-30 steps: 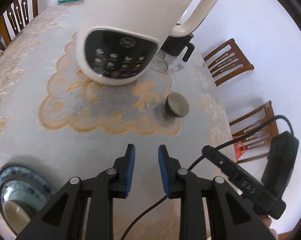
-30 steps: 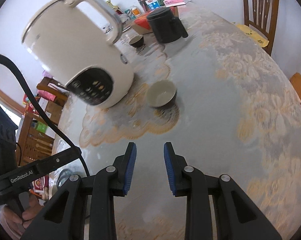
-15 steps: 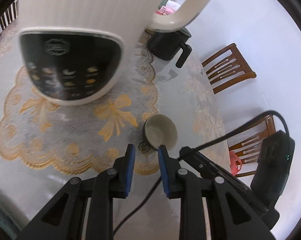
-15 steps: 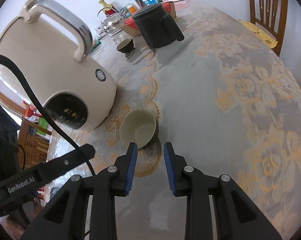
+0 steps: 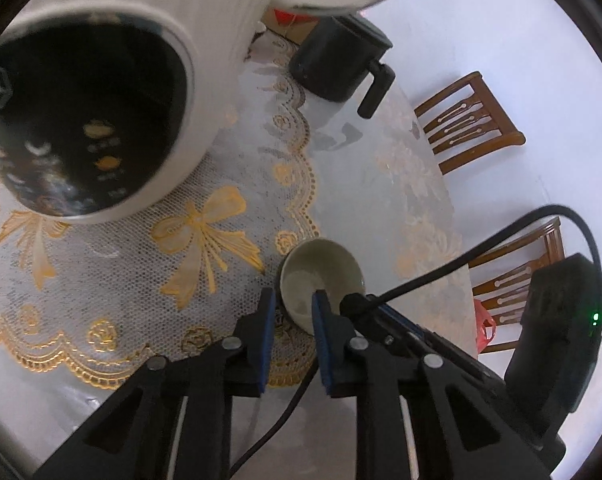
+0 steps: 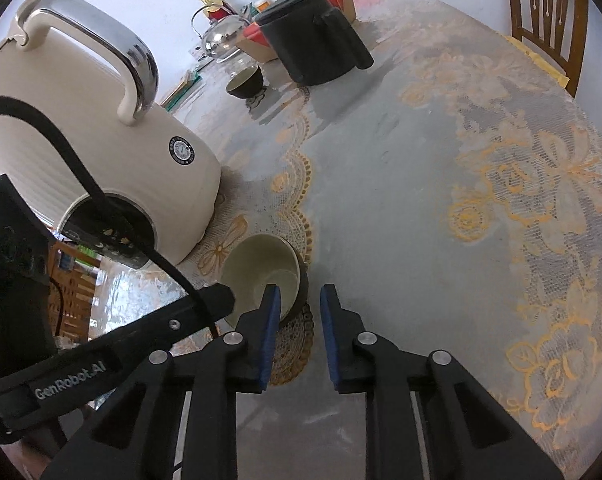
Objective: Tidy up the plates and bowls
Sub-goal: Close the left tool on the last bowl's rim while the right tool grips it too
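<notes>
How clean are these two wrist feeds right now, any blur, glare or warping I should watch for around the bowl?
Left wrist view: the cream appliance fills the upper left, its dark panel smeared and out of focus; the bowl is fairly sharp. Right wrist view: sharper overall, with bright glare on the appliance's chrome handle; the bowl reads clearly. Both views: strong fisheye bending toward the edges, with a black vignette.

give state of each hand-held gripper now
Left hand-held gripper: just closing over bowl rim, grip cannot be told.
Right hand-held gripper: just closing over bowl rim, gap remains, open.

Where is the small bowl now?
In both wrist views the bowl sits on the lace doily's edge, beside the cream kettle, just ahead of both grippers' fingertips.
</notes>
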`<state>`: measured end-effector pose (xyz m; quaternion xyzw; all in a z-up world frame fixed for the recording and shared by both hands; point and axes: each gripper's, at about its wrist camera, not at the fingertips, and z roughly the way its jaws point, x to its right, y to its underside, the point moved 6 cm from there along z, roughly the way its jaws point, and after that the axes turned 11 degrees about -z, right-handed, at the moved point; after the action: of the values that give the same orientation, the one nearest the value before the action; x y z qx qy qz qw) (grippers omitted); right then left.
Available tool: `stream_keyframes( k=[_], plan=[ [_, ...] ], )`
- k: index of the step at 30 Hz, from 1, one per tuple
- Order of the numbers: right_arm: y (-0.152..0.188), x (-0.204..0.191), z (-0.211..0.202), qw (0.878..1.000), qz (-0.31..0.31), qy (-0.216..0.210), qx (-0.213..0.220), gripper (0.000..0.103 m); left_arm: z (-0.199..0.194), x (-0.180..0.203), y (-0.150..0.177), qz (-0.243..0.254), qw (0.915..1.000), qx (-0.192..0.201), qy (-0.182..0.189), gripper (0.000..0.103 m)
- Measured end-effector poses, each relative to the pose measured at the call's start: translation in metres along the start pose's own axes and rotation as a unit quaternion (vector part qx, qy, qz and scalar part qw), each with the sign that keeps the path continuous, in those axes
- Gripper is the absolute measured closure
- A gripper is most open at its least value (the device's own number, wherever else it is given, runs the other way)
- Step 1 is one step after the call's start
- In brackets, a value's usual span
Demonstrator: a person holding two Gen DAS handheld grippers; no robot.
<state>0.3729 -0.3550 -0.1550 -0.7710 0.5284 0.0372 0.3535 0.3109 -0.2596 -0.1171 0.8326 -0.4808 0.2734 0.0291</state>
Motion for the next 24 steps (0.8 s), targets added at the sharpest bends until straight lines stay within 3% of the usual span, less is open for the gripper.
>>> stream_keyframes(
  k=[11, 24],
  plan=[
    [0.005, -0.007, -0.002, 1.0, 0.0, -0.003, 0.005, 0.086, 0.001, 0.0, 0.005, 0.014, 0.9998, -0.01, -0.014, 0.092],
    [0.025, -0.039, -0.04, 0.999, 0.011, -0.007, 0.033, 0.086, -0.047, -0.001, 0.029, 0.045, 0.9989, 0.005, -0.01, 0.092]
  ],
)
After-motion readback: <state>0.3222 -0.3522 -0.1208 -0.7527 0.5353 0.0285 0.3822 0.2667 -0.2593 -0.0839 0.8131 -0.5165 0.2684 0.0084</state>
